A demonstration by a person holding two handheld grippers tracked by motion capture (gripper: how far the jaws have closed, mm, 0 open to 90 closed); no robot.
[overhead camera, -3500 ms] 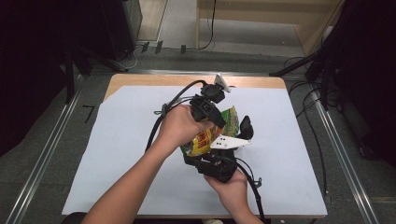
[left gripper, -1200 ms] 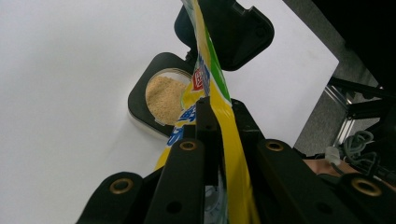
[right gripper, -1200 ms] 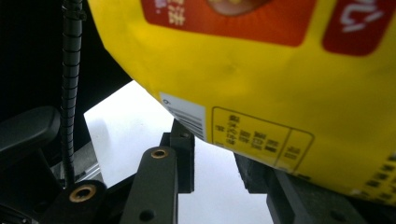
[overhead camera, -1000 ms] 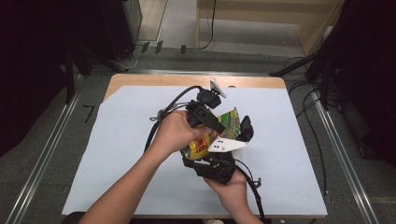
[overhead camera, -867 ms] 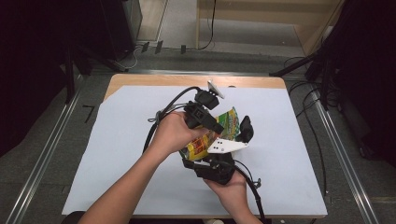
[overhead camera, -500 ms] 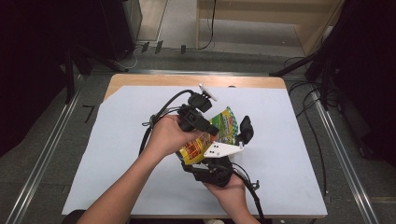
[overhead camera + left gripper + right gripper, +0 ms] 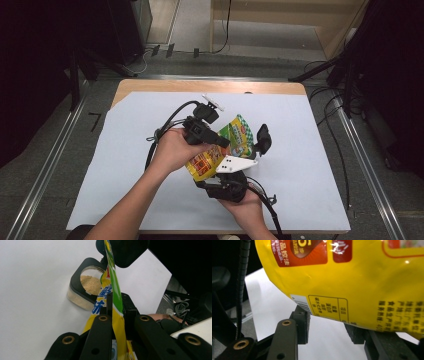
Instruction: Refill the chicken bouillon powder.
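Yellow pouch point(image 7: 117, 322) pinched edge-on inside the left gripper point(image 7: 117, 315).

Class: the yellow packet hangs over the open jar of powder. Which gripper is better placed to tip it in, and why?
Left. The left gripper is clamped on the packet above the jar; the right gripper's fingers have just been opening.

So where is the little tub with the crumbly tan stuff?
In the left gripper view, the tub sits on the white table cover, just behind the yellow packet that the left gripper pinches.
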